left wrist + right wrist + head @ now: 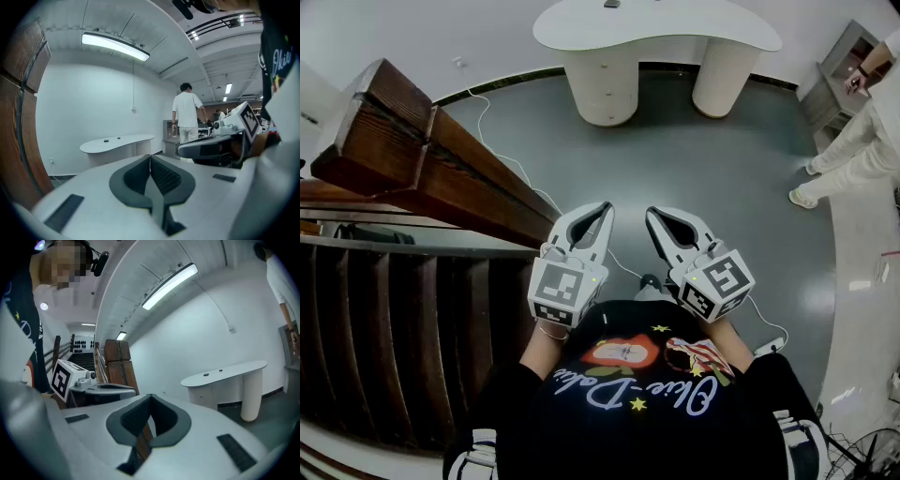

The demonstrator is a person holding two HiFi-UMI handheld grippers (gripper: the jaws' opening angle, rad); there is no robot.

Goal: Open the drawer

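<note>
A white curved desk (656, 28) stands far across the grey floor, and its wide pedestal (602, 89) carries the drawer fronts. It also shows in the left gripper view as the desk (117, 142) and in the right gripper view as the desk (225, 372). My left gripper (605, 208) and right gripper (654, 214) are held side by side near my chest, well short of the desk. Both are shut with nothing between the jaws. The left gripper (150, 157) points toward the desk. The right gripper (150, 397) points at the wall beside it.
A dark wooden stair railing (422, 159) and steps (394, 328) fill the left side. A cable (502, 155) runs along the floor by the railing. A person in white (853, 159) stands at the right, next to a grey cabinet (839, 66).
</note>
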